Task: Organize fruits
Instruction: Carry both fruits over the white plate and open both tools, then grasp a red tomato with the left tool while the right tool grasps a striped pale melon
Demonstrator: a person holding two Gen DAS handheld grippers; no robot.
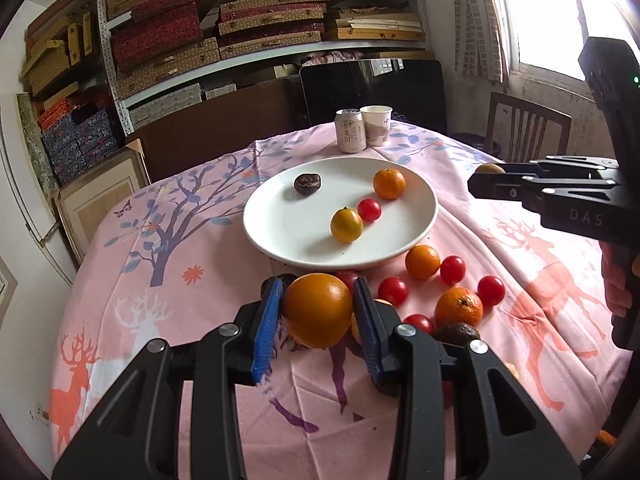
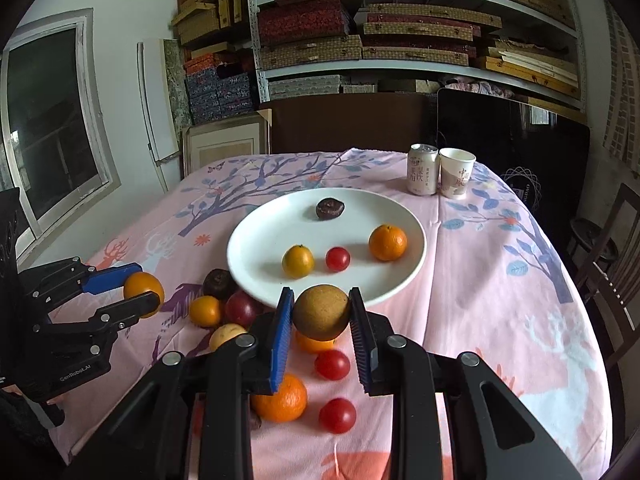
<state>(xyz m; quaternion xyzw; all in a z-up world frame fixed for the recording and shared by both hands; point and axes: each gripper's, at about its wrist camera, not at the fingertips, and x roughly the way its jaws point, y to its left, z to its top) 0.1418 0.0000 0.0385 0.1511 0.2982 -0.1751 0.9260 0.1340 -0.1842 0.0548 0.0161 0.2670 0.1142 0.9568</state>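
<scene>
Left wrist view: left hand-held gripper [image 1: 318, 304] reaching forward low over the table [image 1: 168, 288], blue pads clamped on a large orange [image 1: 318, 310] held just short of the white plate [image 1: 280, 232]. On the plate: a dark chestnut-like fruit [image 1: 307, 185], a small orange [image 1: 389, 184], a red cherry tomato [image 1: 369, 209] and a yellow-orange fruit [image 1: 346, 225]. Right hand-held gripper [image 1: 486, 176] entering from the right edge, level, well above the cloth, gripping a brownish fruit [image 1: 490, 168] mostly hidden behind its fingers. Loose oranges and cherry tomatoes scattered just right of the near plate rim; several partly hidden behind the left fingers. Open cloth on the left side of the table.

Right wrist view: right hand-held gripper [image 2: 322, 314] level, closed around the round brownish fruit [image 2: 321, 312], at the plate's near rim [image 2: 380, 300]. Left hand-held gripper [image 2: 138, 288] at the left edge, holding the large orange [image 2: 143, 288] above the cloth. Loose fruit below and left of the fingers, some cut off by them. Can [image 2: 422, 174] and paper cup [image 2: 456, 178] touching, beyond the plate. Bare cloth to the right.
</scene>
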